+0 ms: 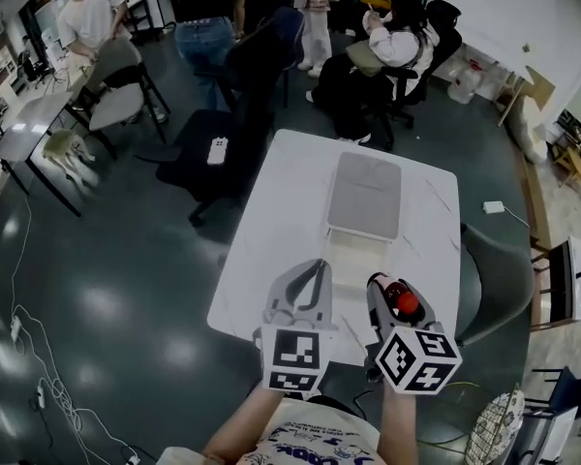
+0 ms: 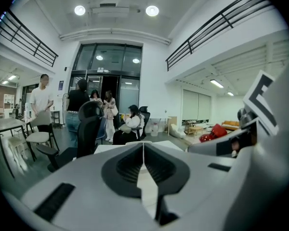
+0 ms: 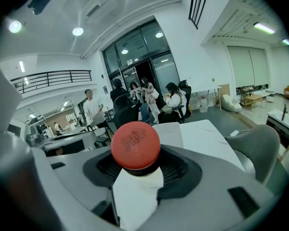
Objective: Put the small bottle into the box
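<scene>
The small bottle [image 1: 405,303] has a red cap [image 3: 135,145] and a white body [image 3: 137,194]. My right gripper [image 1: 391,296] is shut on it and holds it above the near right part of the white table [image 1: 271,221]. The box [image 1: 353,263] lies open in the table's middle, its grey lid [image 1: 365,195] folded back on the far side. The right gripper is just right of the box's near end. My left gripper [image 1: 317,271] hovers at the box's near left corner, jaws shut with nothing between them [image 2: 143,150]. The left gripper view shows the red cap [image 2: 216,130] at the right.
A grey chair [image 1: 494,279] stands against the table's right side and a black office chair [image 1: 213,153] off its far left corner. Several people sit and stand beyond the table's far end. Cables [image 1: 39,376] lie on the dark floor at the left.
</scene>
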Tool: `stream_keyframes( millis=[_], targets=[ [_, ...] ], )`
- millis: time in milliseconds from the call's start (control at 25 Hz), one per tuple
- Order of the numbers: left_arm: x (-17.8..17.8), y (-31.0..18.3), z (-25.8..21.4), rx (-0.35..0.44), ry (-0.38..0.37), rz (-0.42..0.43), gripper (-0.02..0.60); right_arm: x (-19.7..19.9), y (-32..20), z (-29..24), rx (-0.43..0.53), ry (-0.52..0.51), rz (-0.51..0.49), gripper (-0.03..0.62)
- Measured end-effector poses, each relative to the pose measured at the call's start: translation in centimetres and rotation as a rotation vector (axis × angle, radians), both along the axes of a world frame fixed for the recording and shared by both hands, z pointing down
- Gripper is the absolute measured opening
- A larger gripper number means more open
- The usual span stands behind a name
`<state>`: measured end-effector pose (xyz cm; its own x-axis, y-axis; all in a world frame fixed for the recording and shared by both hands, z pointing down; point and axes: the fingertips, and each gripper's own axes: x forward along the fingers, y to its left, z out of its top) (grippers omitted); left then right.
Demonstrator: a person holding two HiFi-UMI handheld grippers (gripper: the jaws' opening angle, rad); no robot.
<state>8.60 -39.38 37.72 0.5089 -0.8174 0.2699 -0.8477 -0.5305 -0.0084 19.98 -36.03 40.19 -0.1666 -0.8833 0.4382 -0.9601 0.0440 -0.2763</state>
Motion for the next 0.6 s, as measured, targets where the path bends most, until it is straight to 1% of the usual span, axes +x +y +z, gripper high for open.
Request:
stream_keyframes(
  millis=[360, 600],
  targets=[
    [0.3, -5.6, 1.6, -0.047, -0.007, 0.065, 0.02, 0.5, -4.8, 2.3, -0.068, 0.004, 0.067, 0.229],
    [0.5, -7.3, 3.3, -0.099, -0.01, 0.098, 0.02, 0.6, -5.9, 3.9, -0.118, 0.004, 0.102, 0.229]
  ],
)
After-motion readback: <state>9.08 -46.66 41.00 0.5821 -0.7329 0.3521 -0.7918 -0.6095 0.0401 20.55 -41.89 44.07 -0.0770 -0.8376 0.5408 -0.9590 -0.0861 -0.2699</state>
